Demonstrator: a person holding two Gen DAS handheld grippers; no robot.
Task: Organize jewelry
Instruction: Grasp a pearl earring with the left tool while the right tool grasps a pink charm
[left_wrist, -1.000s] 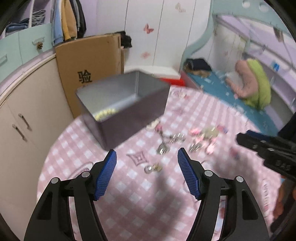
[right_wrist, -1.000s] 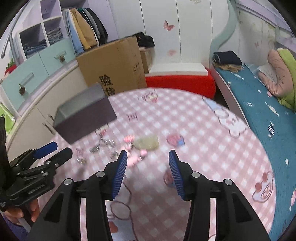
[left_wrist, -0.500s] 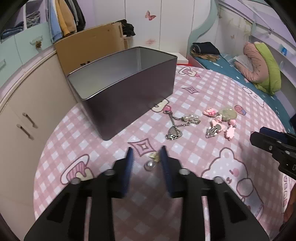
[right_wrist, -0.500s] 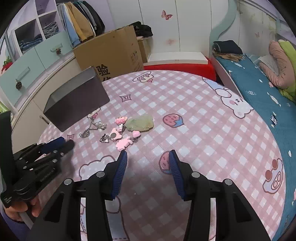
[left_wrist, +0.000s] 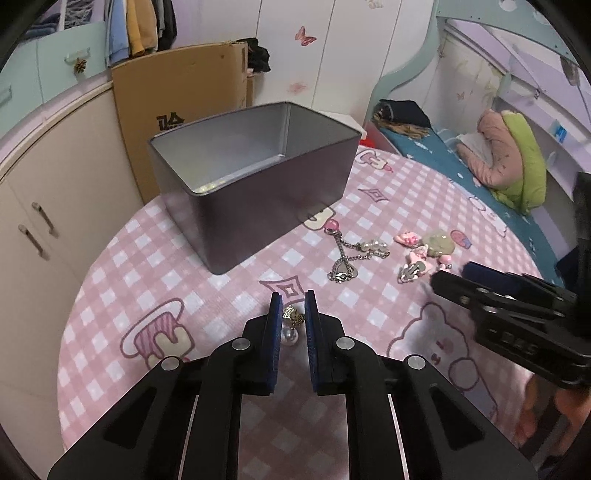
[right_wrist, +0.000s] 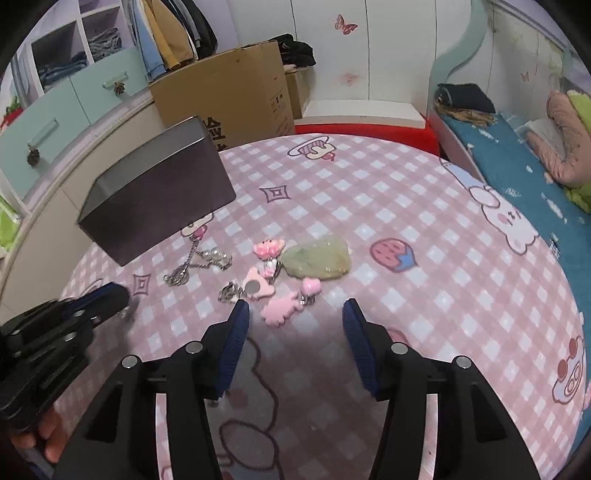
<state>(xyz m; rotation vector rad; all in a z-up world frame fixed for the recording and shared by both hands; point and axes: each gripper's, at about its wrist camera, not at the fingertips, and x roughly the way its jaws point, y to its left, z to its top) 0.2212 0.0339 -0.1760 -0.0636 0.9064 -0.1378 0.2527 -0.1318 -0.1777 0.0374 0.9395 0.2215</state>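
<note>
My left gripper (left_wrist: 293, 308) is shut on a gold-and-pearl earring (left_wrist: 291, 325) low over the pink checked tablecloth (left_wrist: 147, 280). A grey metal tin (left_wrist: 255, 177) stands open behind it, something yellowish on its floor. A silver chain with pearls (left_wrist: 351, 258) and pink charms with a green piece (left_wrist: 428, 251) lie to the right. My right gripper (right_wrist: 295, 314) is open and empty, just short of the pink charms (right_wrist: 275, 295) and the green piece (right_wrist: 317, 256). The left gripper (right_wrist: 99, 299) shows at the left of the right wrist view.
A cardboard box (left_wrist: 184, 96) stands behind the tin (right_wrist: 155, 195), past the table's far edge. Cream cabinets (left_wrist: 44, 206) are at the left. A bed with a teal cover (right_wrist: 517, 162) runs along the right side.
My left gripper has lowered to the table and closed from wide open onto the earring. My right gripper has moved closer to the pink charms and stayed open.
</note>
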